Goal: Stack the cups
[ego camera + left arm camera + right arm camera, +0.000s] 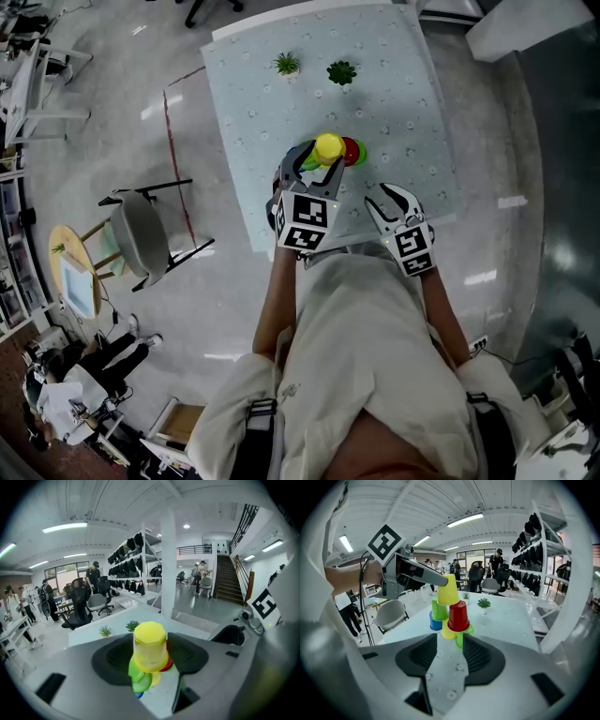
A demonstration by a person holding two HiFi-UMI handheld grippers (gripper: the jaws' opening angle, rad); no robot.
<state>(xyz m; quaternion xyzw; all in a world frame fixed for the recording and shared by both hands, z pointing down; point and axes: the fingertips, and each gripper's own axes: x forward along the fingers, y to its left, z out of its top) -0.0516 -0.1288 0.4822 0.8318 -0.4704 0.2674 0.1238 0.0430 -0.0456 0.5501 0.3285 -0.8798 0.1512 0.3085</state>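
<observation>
Cup count first: six in total, two yellow, two green, one red and one blue, all upside down in a pyramid near the middle of the bench [412, 112]. The bottom row is the blue cup [434, 622], the lower yellow cup [447, 632] and the lower green cup [461, 638]. The upper green cup [438, 610] and the red cup [458, 616] sit on those, and the top yellow cup [449, 589] caps it off. They're plain glossy plastic that flares toward the rim. The top yellow cup's base looks faceted in the left gripper view.

The left tongs [317, 159] are spread wide around the top yellow cup. As far as I can make out, the pads are touching its sides, so they have hold of it. The right tongs [450, 654] are about half open with only the flowery bench cloth between them, a little short of the stack.

There are also two small potted plants [287, 64] behind the cups.
</observation>
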